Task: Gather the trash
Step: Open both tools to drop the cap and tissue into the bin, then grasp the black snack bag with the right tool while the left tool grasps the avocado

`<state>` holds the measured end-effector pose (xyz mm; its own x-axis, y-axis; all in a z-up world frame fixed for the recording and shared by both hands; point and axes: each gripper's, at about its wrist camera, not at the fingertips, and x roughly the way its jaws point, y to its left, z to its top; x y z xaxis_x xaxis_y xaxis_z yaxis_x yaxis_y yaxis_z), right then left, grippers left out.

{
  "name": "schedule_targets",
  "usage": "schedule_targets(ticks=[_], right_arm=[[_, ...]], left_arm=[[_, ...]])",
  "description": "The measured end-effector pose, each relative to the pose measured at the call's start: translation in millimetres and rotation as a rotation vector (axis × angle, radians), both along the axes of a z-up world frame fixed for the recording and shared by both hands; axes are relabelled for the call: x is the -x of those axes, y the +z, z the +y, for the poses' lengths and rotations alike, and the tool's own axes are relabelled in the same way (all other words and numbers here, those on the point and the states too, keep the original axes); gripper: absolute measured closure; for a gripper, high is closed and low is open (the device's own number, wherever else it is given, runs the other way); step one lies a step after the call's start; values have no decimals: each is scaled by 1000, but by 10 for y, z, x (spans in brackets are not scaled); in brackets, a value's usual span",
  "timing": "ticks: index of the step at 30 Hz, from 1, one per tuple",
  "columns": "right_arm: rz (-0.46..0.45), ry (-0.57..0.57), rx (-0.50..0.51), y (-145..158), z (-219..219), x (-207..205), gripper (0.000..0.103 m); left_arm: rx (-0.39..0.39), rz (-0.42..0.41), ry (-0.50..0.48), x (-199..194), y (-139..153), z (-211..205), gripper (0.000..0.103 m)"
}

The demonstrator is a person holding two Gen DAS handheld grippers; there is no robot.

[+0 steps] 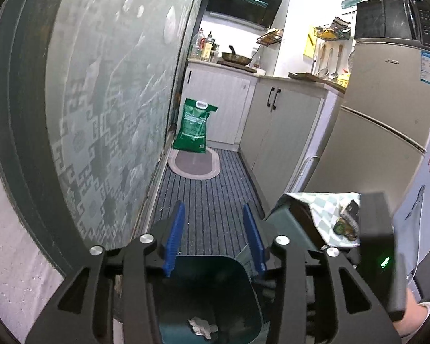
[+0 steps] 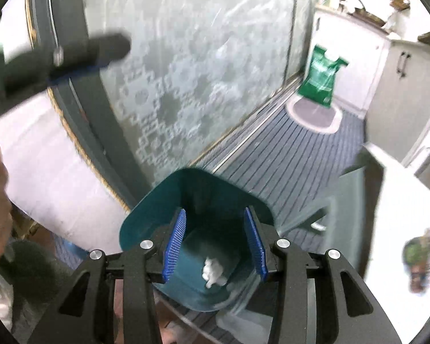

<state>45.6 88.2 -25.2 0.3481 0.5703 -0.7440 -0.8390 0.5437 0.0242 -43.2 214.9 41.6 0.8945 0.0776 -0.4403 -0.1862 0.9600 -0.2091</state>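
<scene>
A dark teal trash bin (image 2: 157, 215) stands on the floor right below both grippers; its rim also shows in the left wrist view (image 1: 215, 261). A crumpled white tissue (image 2: 213, 272) lies on its bottom, also seen in the left wrist view (image 1: 202, 326). My right gripper (image 2: 216, 242) is open and empty, its blue pads over the bin's mouth. My left gripper (image 1: 215, 238) is open and empty above the bin's far rim; it shows blurred at the upper left of the right wrist view (image 2: 71, 54).
A frosted patterned sliding door (image 1: 100, 100) runs along the left. A striped carpet (image 1: 209, 195) leads to a green bag (image 1: 193, 126) on an oval mat, white cabinets (image 1: 281, 132) and a fridge (image 1: 381, 114). A table with a checked cloth (image 1: 326, 215) stands close right.
</scene>
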Motion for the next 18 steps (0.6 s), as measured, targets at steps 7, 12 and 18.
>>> schedule_targets(ticks=[7,12,18], right_arm=[[-54,-72,-72,347,-465,-193,53],[-89,-133,-107,503,-795,-346,48],[-108,-204,-130,571,-1210,-504,41]], left_arm=[[-11,-1,-40,-138,42,-243,53],[-20,9,-83,-278,25,-461,51],[-38,35,-138,-458,-59,-742,46]])
